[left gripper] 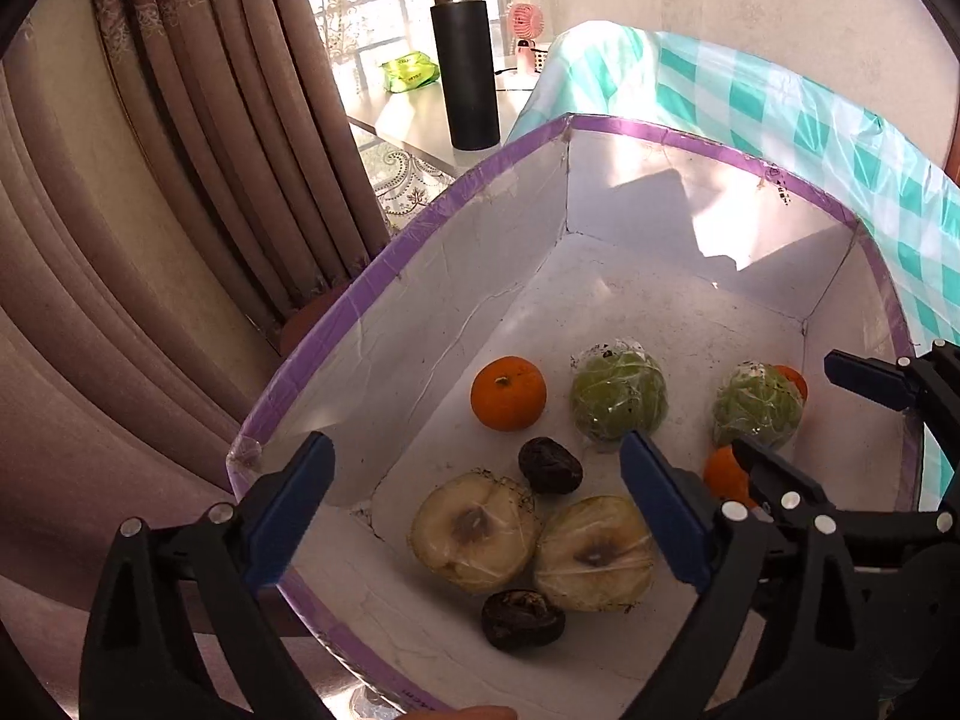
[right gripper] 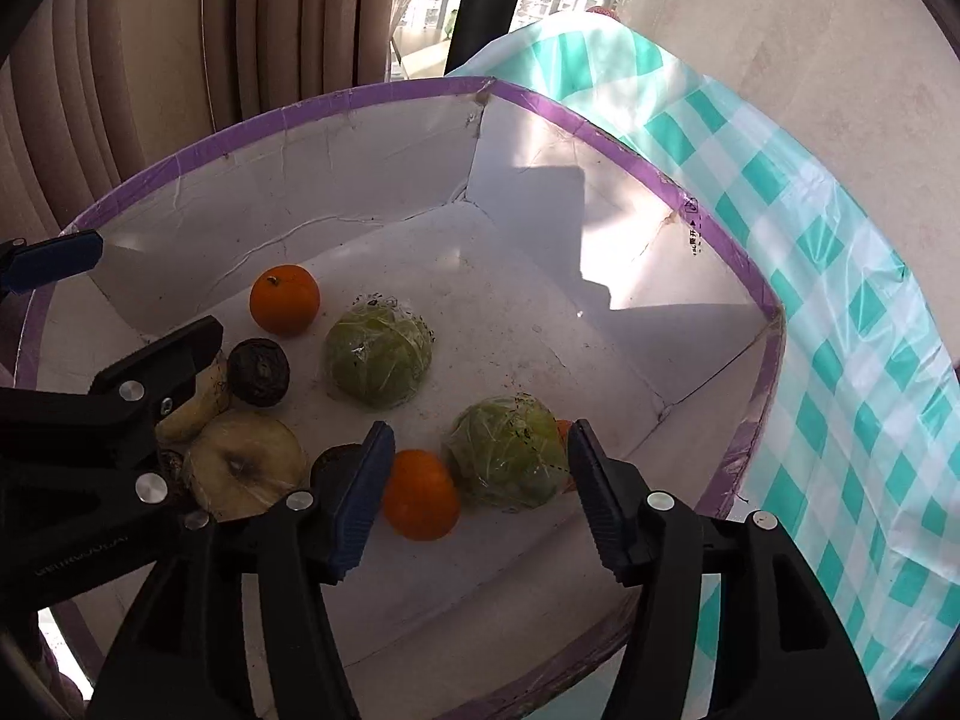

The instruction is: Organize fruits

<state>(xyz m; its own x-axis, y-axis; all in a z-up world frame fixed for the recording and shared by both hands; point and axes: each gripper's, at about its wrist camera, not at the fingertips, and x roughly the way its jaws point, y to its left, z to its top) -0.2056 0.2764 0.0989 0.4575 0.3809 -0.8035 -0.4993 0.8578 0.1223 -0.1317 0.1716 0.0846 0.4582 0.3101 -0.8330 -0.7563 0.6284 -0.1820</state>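
A white box with a purple rim holds the fruit. In the left wrist view it holds an orange, two wrapped green fruits, two wrapped pale halves and two dark fruits. My left gripper is open above the pale halves. My right gripper is open over a second orange and a wrapped green fruit. Each gripper shows in the other's view.
A teal checked cloth lies to the right of the box. Brown curtains hang at the left. A black flask, a green packet and a pink fan stand on a table behind the box.
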